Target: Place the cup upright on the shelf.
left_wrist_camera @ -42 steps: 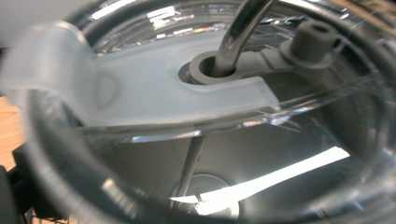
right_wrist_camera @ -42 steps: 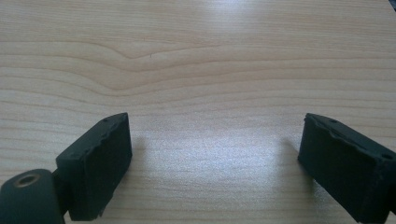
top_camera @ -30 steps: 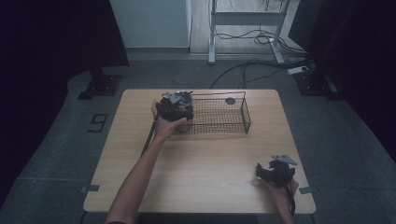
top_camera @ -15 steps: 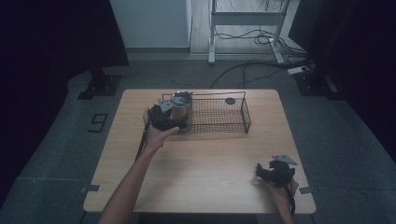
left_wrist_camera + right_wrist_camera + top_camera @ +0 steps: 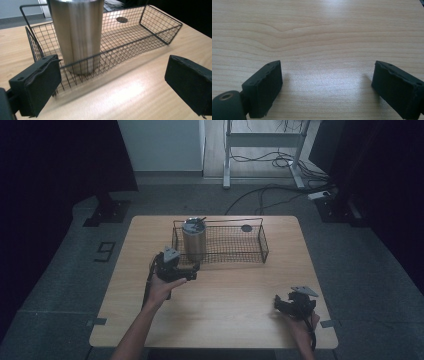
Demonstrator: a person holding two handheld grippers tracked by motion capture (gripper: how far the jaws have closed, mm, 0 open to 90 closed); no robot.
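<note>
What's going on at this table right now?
A person holds a gripper in each hand. A steel tumbler stands upright in the left end of a wire basket. The left gripper is open just outside the basket near it. The right gripper sits open over bare table.

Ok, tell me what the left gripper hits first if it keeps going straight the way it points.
Probably the near wall of the wire basket, then the steel cup standing just behind it. The left gripper is open; depth is hard to judge.

Steel tumbler (image 5: 193, 240) upright in wire basket (image 5: 250, 254)
</note>
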